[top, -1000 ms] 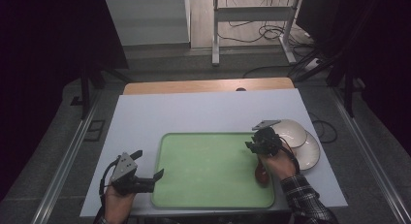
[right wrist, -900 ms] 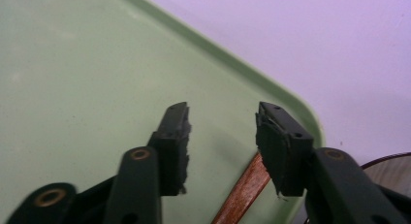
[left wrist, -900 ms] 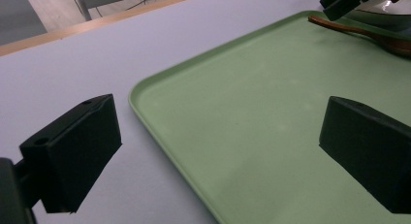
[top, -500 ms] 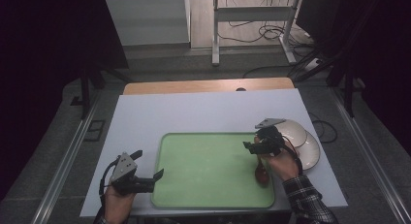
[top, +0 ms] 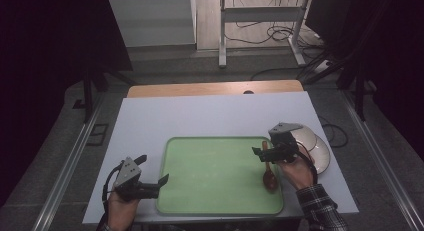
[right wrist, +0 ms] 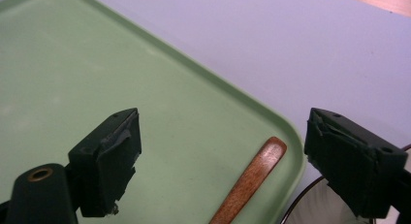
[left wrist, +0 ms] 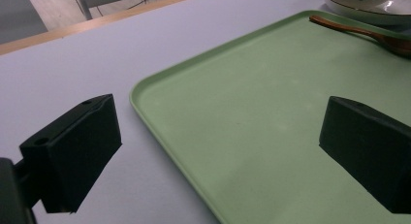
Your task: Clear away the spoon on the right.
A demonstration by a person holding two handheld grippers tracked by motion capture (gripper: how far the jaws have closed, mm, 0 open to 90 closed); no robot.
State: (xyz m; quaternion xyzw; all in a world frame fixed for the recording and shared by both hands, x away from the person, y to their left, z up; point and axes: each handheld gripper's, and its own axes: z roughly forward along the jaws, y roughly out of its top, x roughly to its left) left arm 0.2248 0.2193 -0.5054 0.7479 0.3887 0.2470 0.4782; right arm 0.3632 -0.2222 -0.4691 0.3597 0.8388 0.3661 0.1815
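From the high view we see a green tray (top: 215,176) lying near the front edge of the white desk (top: 200,116), and the one thing in it is a wooden spoon (top: 268,171), which lies along the tray's right edge with its bowl toward the front. Just off that right edge, near the desk's right edge, two white dishes (top: 315,146) sit overlapping, and we cannot tell whether anything is in them. The right gripper (top: 264,154) hangs over the spoon's handle end, its jaws parted and empty, with the right hand (top: 295,171) behind it. The left gripper (top: 152,186) sits at the tray's left front corner, held by the left hand (top: 122,208), its jaws spread and holding nothing. In the left gripper view the two black jaws stand wide apart, one over the white desk (left wrist: 72,64) and one over the tray (left wrist: 252,117); the spoon (left wrist: 358,32) lies at the tray's far edge, and a white dish (left wrist: 368,8) rests just beyond the rim. In the right gripper view the jaws gape with nothing between them above the tray's corner (right wrist: 121,88), the spoon's handle (right wrist: 249,183) lies on the tray floor just inside the rim, and a pale dish rim (right wrist: 315,200) shows just outside that corner.
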